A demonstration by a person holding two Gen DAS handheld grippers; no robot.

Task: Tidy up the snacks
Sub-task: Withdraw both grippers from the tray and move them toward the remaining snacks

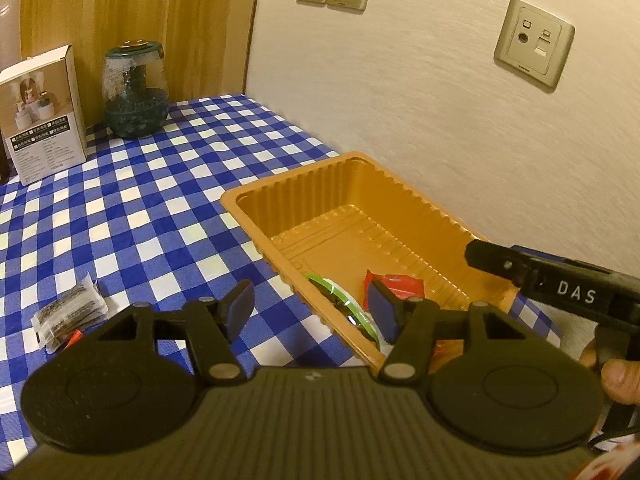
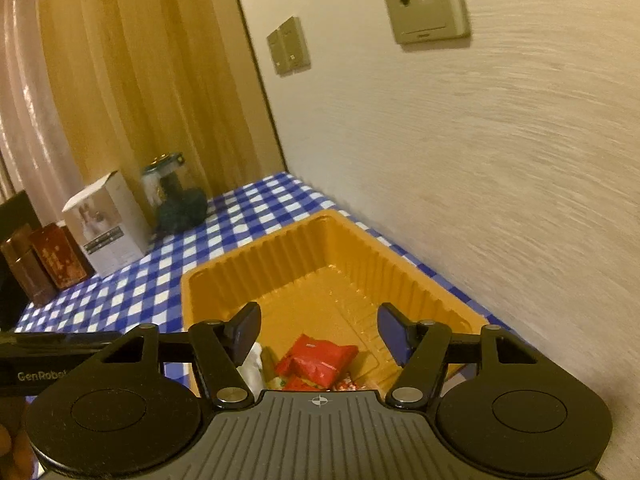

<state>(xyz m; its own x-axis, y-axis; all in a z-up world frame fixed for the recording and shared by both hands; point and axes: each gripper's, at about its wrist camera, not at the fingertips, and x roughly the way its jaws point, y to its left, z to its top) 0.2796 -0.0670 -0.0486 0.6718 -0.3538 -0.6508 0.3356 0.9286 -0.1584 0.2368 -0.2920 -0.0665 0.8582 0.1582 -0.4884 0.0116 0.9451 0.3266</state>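
Note:
An orange ribbed plastic tray (image 1: 240, 202) sits on the blue-and-white checked cloth against the wall. At its near end lie a red snack packet (image 1: 400, 285) and a green-rimmed packet (image 1: 340, 300). My left gripper (image 1: 310, 308) stands open astride the tray's near-left rim, its pads touching nothing. A clear packet of dark snacks (image 1: 68, 316) rests on the cloth to its left. In the right wrist view my right gripper (image 2: 320, 330) hangs open over the tray (image 2: 224, 276), with red packets (image 2: 320, 358) and a white one (image 2: 252, 364) lying loose beneath it.
A white carton (image 1: 44, 116) and a green glass jar (image 1: 136, 88) stand at the table's far left corner, with brown tins (image 2: 40, 268) beside them. The wall with its sockets (image 1: 534, 42) runs close along the tray's right side. A thumb (image 1: 620, 380) shows at the right edge.

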